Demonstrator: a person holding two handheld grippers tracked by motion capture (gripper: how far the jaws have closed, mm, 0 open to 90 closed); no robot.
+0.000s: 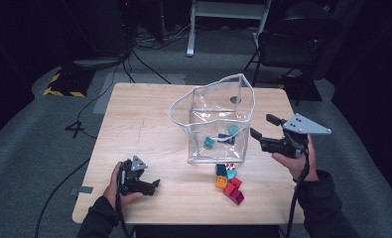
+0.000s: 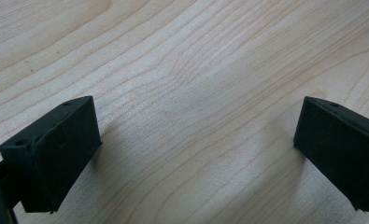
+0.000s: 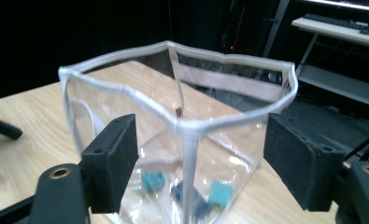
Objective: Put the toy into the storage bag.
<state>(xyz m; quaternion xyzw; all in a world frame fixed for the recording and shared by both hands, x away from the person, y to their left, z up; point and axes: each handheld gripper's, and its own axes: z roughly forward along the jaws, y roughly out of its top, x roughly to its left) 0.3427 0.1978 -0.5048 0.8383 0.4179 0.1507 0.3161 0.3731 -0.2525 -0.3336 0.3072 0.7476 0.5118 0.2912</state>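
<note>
While the left gripper [image 1: 151,184] rests wide open and empty on the near table [image 1: 134,124], the right gripper [image 1: 263,126], jaws spread and holding nothing, hovers just beside the clear bag [image 1: 218,106] standing mid-table, blocks [image 1: 229,181] before it

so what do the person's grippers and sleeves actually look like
Both are black handheld tools with two blocky black jaws. The right gripper carries a grey three-cornered plate dotted with small holes, and its pads look like rough black foam. The left gripper has a smaller grey plate. A black cable trails from each. The person wears dark long sleeves.
</note>
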